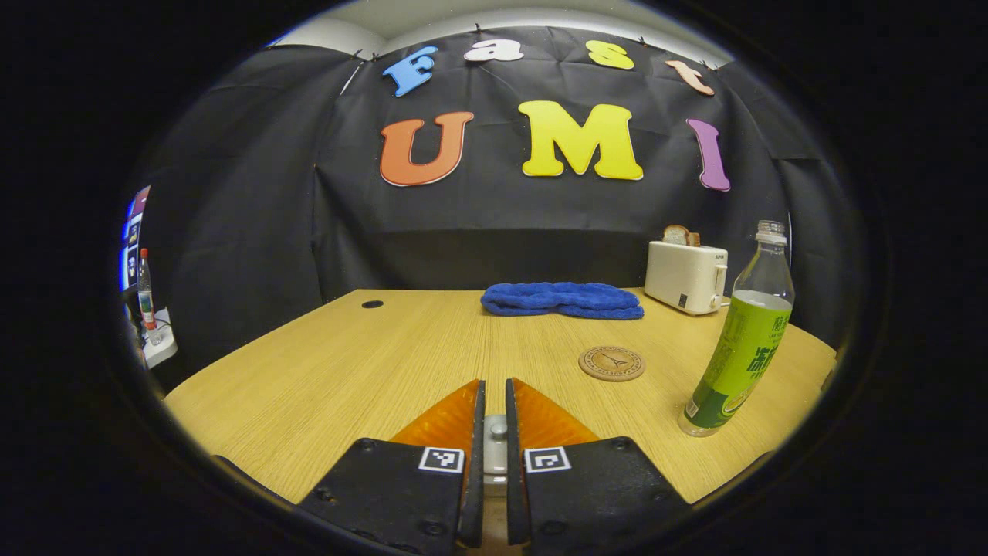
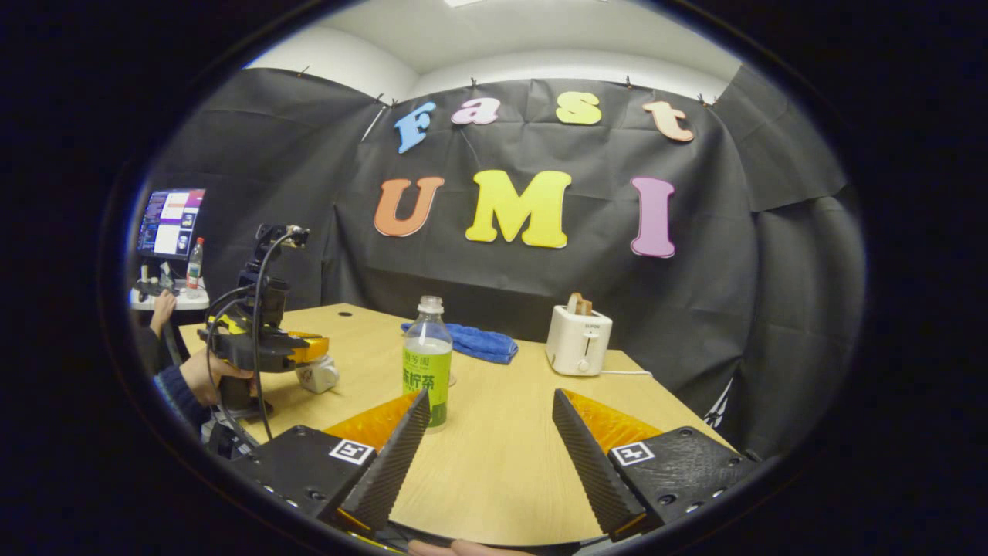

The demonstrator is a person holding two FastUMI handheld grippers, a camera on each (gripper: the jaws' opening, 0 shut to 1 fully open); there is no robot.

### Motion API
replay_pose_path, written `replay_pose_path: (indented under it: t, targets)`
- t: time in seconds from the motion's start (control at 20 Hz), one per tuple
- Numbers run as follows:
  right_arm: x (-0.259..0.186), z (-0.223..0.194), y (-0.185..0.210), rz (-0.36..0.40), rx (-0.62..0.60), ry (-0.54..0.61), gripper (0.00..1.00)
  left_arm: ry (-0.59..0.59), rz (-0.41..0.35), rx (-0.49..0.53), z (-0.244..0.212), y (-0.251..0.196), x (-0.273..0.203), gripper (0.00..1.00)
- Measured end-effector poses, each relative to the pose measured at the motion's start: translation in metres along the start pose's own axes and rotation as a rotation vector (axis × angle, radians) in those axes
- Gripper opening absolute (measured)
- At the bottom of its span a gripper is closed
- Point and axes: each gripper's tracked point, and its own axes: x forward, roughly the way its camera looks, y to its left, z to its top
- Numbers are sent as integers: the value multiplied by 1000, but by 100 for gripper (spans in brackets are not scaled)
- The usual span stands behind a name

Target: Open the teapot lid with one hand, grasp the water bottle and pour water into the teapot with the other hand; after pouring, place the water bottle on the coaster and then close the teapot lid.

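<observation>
My left gripper (image 1: 494,384) is shut on a small pale knob, the teapot lid (image 1: 498,432), pinched between its fingers. In the right gripper view a hand holds that gripper (image 2: 309,349) over the white teapot (image 2: 318,375) at the table's left. Whether the lid is raised I cannot tell. The water bottle (image 1: 741,340) (image 2: 427,371), uncapped with a green label, stands upright. The round coaster (image 1: 611,363) lies bare just left of it. My right gripper (image 2: 490,401) stands open and holds nothing, with the bottle ahead, near its left finger.
A blue towel (image 1: 563,300) (image 2: 471,342) lies at the back of the wooden table (image 1: 347,371). A white toaster (image 1: 685,274) (image 2: 577,340) with bread stands at the back right. A side stand with a monitor (image 2: 170,224) and a small bottle (image 2: 194,264) is off the table's left.
</observation>
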Motion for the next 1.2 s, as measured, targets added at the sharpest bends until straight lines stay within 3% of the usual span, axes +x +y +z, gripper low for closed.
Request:
replay_pose_path:
  t: [0.05,0.15,0.5,0.8,1.05,1.2]
  targets:
    - [0,-1,1,3,6,6,95,1,1,-6,0,1,1,8]
    - [2,-4,4,14,17,13,95,-1,3,-6,1,1,-1,5]
    - [13,-19,17,41,92,36,95,-20,0,-8,17,3,-10,4]
    - [34,-42,50,128,150,94,95,-60,-15,-26,59,7,-42,4]
    - [46,-38,51,111,151,72,95,-75,-5,-35,75,13,-85,4]
    - [85,-32,66,107,118,85,95,-74,-7,-45,78,12,-108,4]
